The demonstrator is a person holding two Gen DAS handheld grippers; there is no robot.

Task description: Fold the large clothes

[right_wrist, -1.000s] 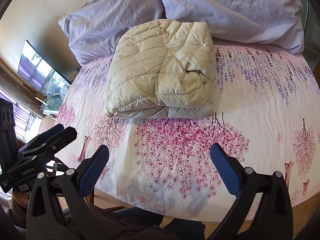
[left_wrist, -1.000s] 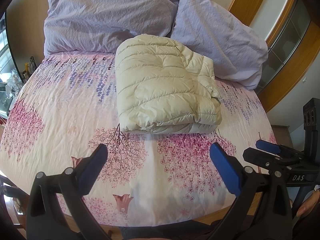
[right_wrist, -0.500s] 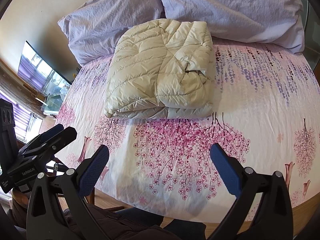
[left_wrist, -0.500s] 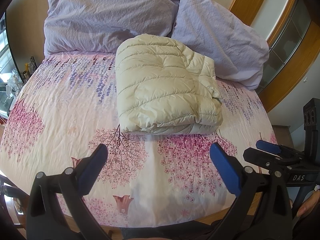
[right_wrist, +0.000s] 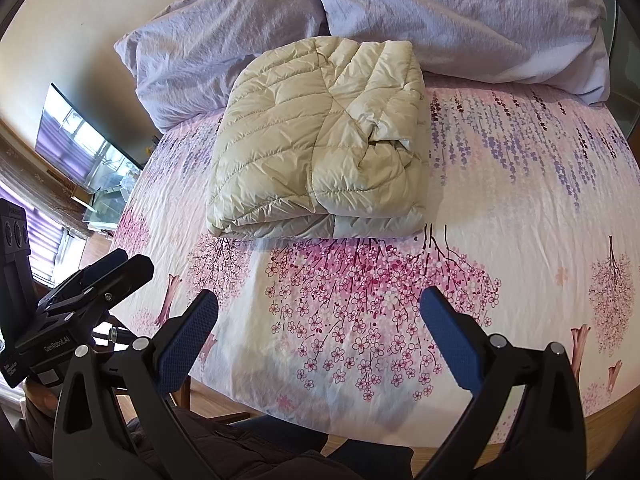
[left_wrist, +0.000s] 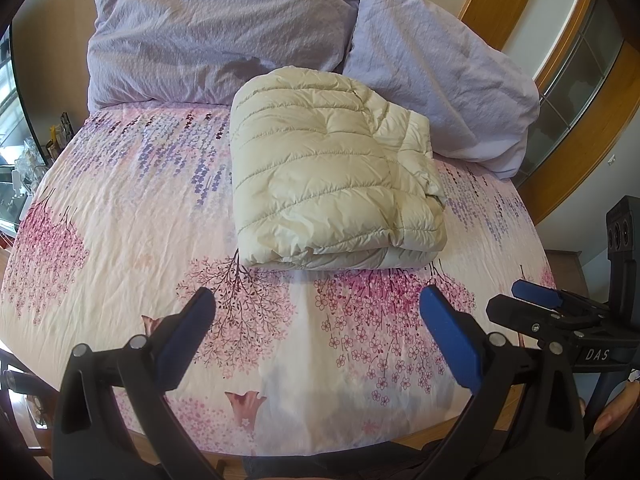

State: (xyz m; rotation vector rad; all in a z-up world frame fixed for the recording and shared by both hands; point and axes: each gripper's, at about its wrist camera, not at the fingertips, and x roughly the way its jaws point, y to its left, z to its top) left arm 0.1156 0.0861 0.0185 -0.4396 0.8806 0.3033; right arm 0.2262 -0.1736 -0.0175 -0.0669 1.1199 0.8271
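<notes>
A cream quilted down jacket (left_wrist: 332, 184) lies folded into a thick rectangle on the floral bed sheet (left_wrist: 132, 208), up against the pillows. It also shows in the right wrist view (right_wrist: 320, 148). My left gripper (left_wrist: 316, 320) is open and empty, held back over the bed's near edge, well short of the jacket. My right gripper (right_wrist: 318, 316) is open and empty too, at the same near edge. Each gripper shows in the other's view: the right one (left_wrist: 560, 320) at the right, the left one (right_wrist: 80, 292) at the left.
Two lilac pillows (left_wrist: 216, 32) (left_wrist: 436, 76) lean at the head of the bed behind the jacket. A wooden frame (left_wrist: 592, 128) stands at the right. A TV (right_wrist: 84, 136) and a cluttered stand are at the left. The bed's front edge is just below the grippers.
Almost nothing has changed. Both grippers hold their place, open, and the folded jacket lies as before.
</notes>
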